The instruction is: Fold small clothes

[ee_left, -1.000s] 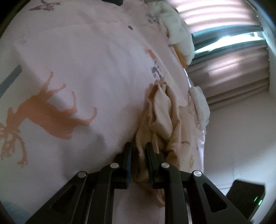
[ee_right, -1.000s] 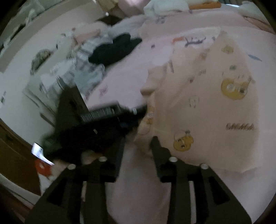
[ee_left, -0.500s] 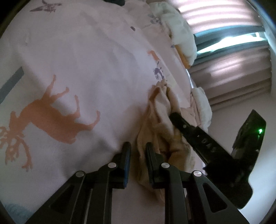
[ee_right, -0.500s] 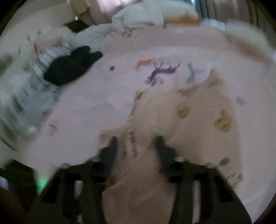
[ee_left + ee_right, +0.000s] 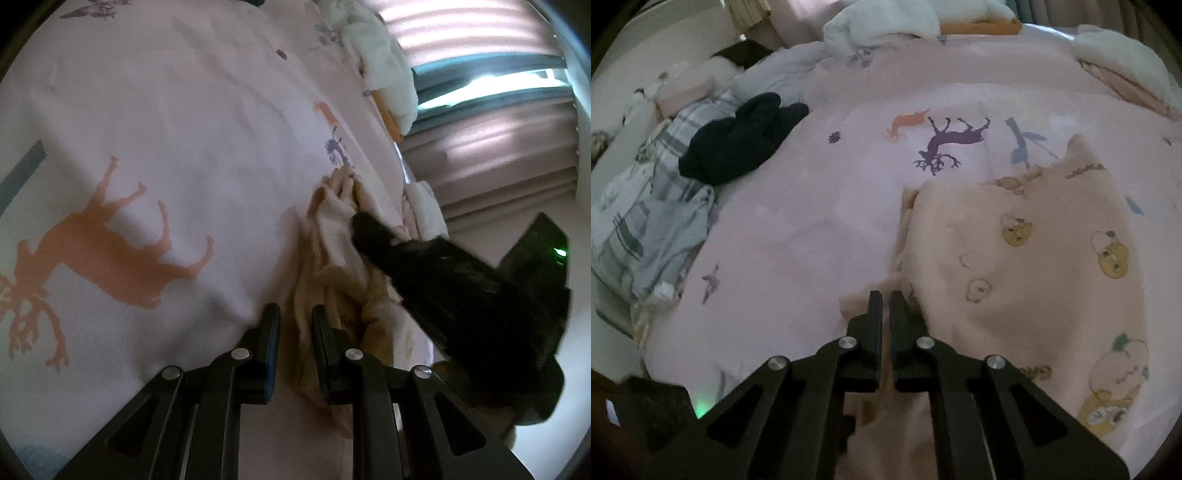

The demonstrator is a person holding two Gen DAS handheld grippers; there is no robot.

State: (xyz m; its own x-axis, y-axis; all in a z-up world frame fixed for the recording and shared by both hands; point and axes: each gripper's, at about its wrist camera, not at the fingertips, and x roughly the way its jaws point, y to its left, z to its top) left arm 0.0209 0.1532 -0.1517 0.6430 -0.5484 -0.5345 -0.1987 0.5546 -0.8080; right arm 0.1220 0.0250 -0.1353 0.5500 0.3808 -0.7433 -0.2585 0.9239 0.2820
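Note:
A small peach garment with bear prints (image 5: 1015,258) lies on the pink deer-print bedspread (image 5: 820,229), its left part folded over. My right gripper (image 5: 885,301) is shut on the garment's left edge. In the left wrist view the same garment (image 5: 343,236) looks bunched. My left gripper (image 5: 294,317) is shut on its near edge, with cloth between the fingers. The right gripper's black fingers (image 5: 373,236) reach onto the garment from the right.
A black garment (image 5: 738,140) and a grey plaid cloth (image 5: 653,206) lie at the bed's left. White bedding (image 5: 886,18) is heaped at the far end. In the left wrist view, white cloth (image 5: 384,70) and curtains (image 5: 498,147) are at the right.
My right gripper swung in over the garment, reached its left edge and shut on it. My left gripper kept its hold and barely moved.

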